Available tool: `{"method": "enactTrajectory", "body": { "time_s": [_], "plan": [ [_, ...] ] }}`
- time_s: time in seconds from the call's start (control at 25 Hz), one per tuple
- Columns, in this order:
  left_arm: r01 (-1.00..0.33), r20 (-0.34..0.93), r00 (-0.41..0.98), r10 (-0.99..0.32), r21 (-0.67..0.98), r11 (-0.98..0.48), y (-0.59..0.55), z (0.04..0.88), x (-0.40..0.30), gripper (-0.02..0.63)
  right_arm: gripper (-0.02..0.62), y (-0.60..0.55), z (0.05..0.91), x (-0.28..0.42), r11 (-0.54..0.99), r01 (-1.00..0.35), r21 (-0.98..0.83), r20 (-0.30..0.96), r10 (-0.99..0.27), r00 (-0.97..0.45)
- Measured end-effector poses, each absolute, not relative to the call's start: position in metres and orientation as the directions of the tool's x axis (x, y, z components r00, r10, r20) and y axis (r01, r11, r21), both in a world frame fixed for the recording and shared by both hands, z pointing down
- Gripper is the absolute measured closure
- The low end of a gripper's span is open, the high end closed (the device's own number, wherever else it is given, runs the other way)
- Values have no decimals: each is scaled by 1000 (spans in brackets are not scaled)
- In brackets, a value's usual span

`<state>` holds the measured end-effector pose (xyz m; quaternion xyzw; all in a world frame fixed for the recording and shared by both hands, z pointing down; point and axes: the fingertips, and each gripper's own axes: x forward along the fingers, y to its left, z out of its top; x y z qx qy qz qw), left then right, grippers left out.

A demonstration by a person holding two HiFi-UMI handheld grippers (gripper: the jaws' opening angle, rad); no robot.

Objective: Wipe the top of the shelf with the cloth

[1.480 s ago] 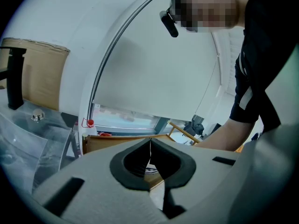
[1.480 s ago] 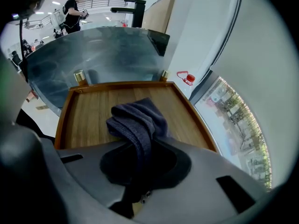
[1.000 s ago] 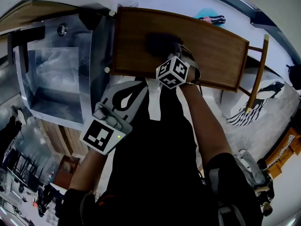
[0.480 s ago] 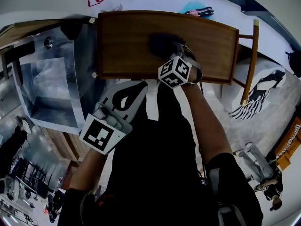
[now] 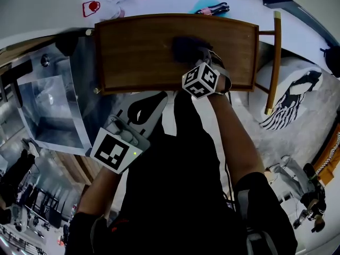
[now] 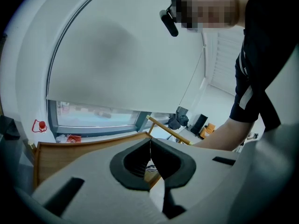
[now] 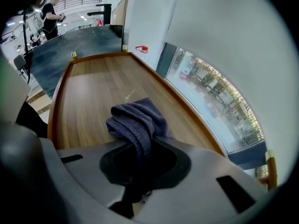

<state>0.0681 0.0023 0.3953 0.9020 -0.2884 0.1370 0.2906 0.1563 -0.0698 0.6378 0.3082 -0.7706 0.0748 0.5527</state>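
Now, cloth [image 7: 138, 118] atop shelf [image 5: 138, 52].

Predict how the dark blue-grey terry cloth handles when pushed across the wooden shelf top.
Likely floppy: the dark blue-grey terry cloth slumps in soft folds at the right gripper. It would probably bunch up rather than slide flat on the smooth wooden shelf top.

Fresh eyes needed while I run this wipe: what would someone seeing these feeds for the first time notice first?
The dark blue-grey cloth stands out first, bunched on the wooden shelf top and pinched in the right gripper. Next comes the left gripper, jaws together on nothing, held short of the shelf's near edge in front of the person's body.
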Motion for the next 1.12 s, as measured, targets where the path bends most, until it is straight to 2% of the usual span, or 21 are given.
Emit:
{"method": "enactTrajectory", "body": {
  "time_s": [0.84,1.12],
  "plan": [
    [-523,400,843,-360,452,-723,-26,391,145,583,555,-76,637,282,713,-651,260,910,-406,-81],
    [-518,380,848,-369,446,-730,-34,379,143,583,555,-74,633,319,651,-708,274,921,-390,-2]
  ]
}}
